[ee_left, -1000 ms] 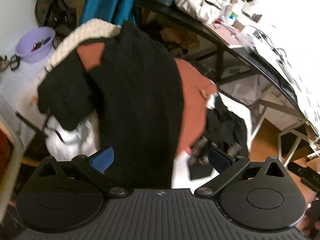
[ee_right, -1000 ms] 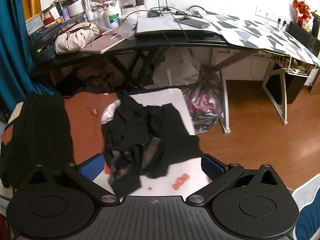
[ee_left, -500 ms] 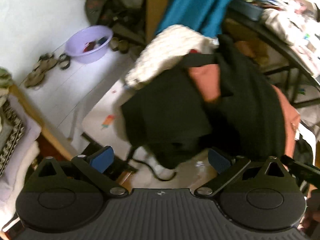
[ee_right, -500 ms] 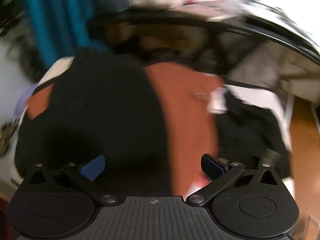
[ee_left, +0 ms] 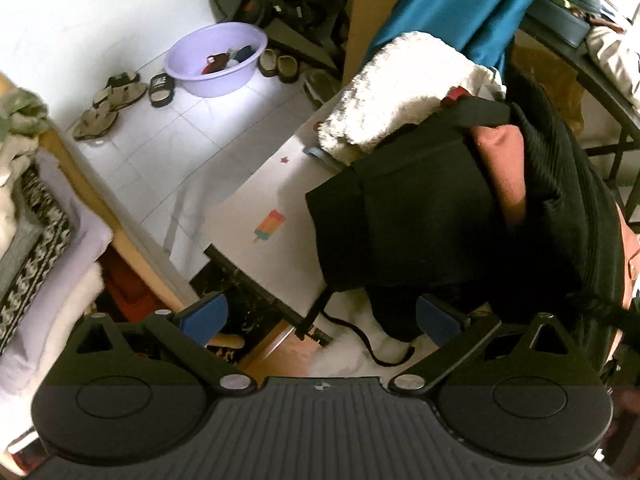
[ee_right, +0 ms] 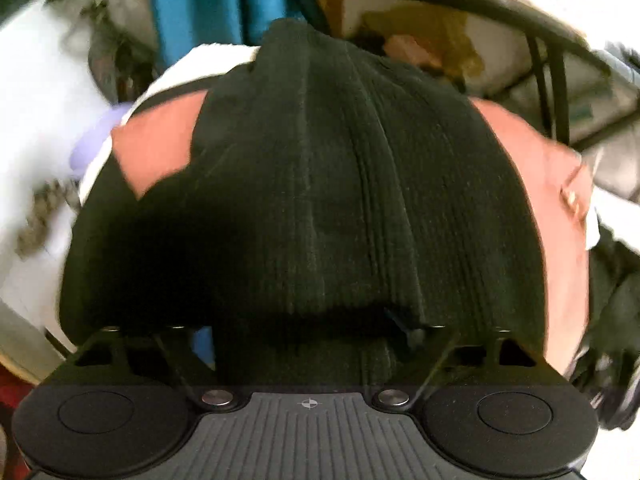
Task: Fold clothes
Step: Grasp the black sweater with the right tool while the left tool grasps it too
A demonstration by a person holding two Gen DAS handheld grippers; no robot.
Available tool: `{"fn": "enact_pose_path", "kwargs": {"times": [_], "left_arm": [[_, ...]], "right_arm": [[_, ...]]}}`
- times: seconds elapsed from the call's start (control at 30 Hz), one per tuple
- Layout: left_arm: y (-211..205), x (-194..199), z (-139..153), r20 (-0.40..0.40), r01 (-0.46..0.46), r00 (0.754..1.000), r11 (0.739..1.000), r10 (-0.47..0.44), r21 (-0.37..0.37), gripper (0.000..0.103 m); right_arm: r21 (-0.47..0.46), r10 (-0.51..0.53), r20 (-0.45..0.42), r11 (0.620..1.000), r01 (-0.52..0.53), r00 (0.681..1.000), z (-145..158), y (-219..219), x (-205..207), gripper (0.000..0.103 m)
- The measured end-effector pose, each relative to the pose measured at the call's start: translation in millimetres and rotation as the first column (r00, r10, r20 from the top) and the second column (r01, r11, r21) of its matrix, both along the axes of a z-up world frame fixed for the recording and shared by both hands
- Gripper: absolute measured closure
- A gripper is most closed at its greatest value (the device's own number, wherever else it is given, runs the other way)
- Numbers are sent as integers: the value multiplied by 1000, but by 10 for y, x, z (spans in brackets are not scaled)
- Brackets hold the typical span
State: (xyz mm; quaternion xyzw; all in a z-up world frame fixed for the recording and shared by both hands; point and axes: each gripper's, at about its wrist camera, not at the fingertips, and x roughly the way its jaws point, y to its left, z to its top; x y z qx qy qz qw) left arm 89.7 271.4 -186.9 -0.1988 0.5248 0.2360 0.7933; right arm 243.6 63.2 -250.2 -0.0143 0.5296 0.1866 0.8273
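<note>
A pile of clothes lies on a white table [ee_left: 256, 208]: a black ribbed garment [ee_right: 320, 208] on top, a rust-orange garment [ee_right: 532, 216] under it and a fluffy white one [ee_left: 404, 80] at the far end. The black garment [ee_left: 440, 232] also shows in the left wrist view. My left gripper [ee_left: 320, 316] is open and empty, over the table's near corner, its right finger beside the pile. My right gripper [ee_right: 308, 336] is pushed low against the black garment. The cloth covers its fingertips, so its jaws do not show.
A purple basin [ee_left: 216, 60] and sandals [ee_left: 116, 100] sit on the white tiled floor to the left. A bed edge [ee_left: 48, 216] is at the left. A teal curtain [ee_left: 460, 4] and a dark desk [ee_right: 520, 12] stand behind the pile.
The left gripper has swung left, from over the pile to the table's near corner. The right gripper has moved left from the black clothes on the table and down onto the black ribbed garment.
</note>
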Motion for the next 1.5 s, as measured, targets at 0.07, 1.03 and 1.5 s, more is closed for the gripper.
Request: {"fn": "enact_pose_path", "kwargs": {"times": [0.07,1.03,1.5], "left_arm": [[-48,80,-69,10,33,999,999,-33,-4,0],[-1844,1062,-1095,125,323,946,903,-299,-283,0],[-2143,1018,-878,54,323,946,927,-318,-194,1]], "right_arm": [[67,-47,-25,997,49,999,109,-158,63,89],[87,-156,10,984,154,988,92,-1669,866,69],[331,-5,-62,943,25,998,418,-1570,868,87]]}}
